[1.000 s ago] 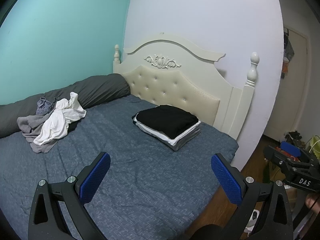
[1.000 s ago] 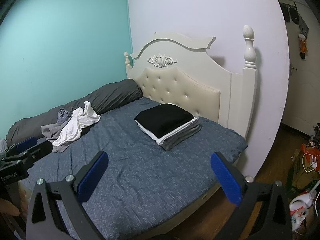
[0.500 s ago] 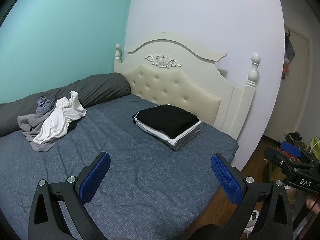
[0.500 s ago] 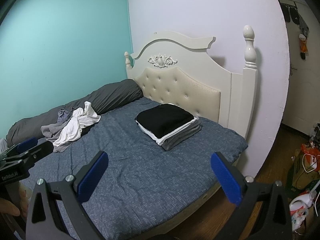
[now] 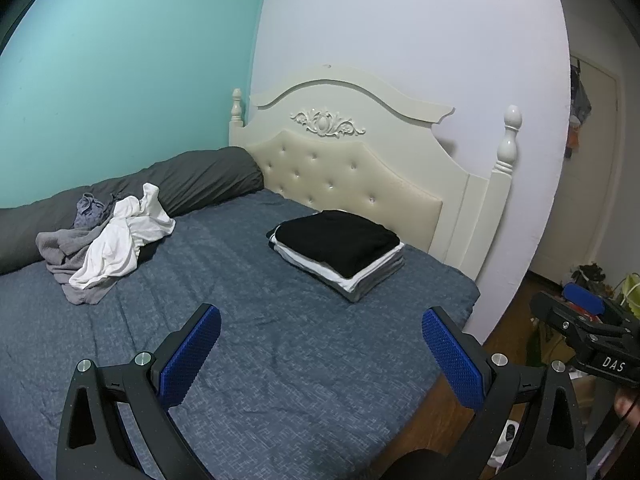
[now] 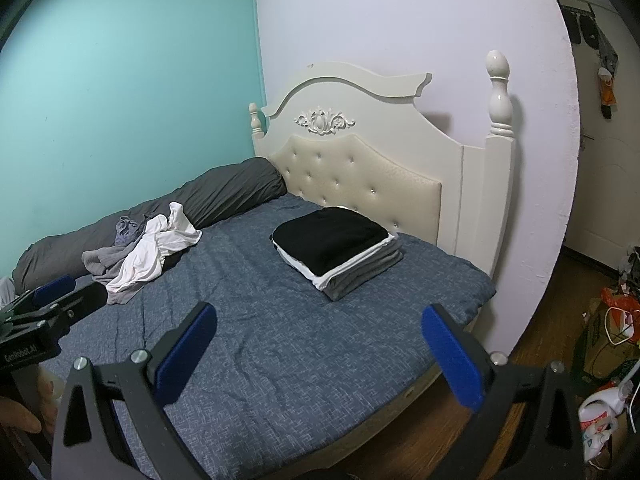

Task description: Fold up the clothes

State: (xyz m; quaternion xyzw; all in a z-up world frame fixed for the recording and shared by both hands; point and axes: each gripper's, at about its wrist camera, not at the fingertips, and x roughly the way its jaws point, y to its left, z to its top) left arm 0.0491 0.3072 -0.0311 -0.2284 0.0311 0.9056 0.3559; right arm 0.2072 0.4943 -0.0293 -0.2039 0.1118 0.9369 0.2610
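Note:
A neat stack of folded clothes (image 5: pixel 340 250) (image 6: pixel 336 250), black on top over white and grey, lies on the blue bed near the headboard. A loose heap of unfolded clothes (image 5: pixel 112 240) (image 6: pixel 148 248), white, grey and purple, sits at the far left against a dark grey rolled duvet (image 5: pixel 188 180). My left gripper (image 5: pixel 320 356) hangs open above the bedspread, well short of both piles, nothing between its blue pads. My right gripper (image 6: pixel 316 354) is open too, over the bed's near edge. Each gripper shows in the other's view: the right one (image 5: pixel 588 332), the left one (image 6: pixel 40 316).
The blue bedspread (image 5: pixel 260 344) is bare between the piles and my grippers. A cream tufted headboard (image 6: pixel 360 176) with posts stands against the white wall. Bags and a bottle (image 6: pixel 600 420) clutter the wooden floor at right. A person's hand (image 6: pixel 20 416) holds the left gripper's handle.
Almost nothing has changed. Both views drift very slightly, and both grippers stay open and empty.

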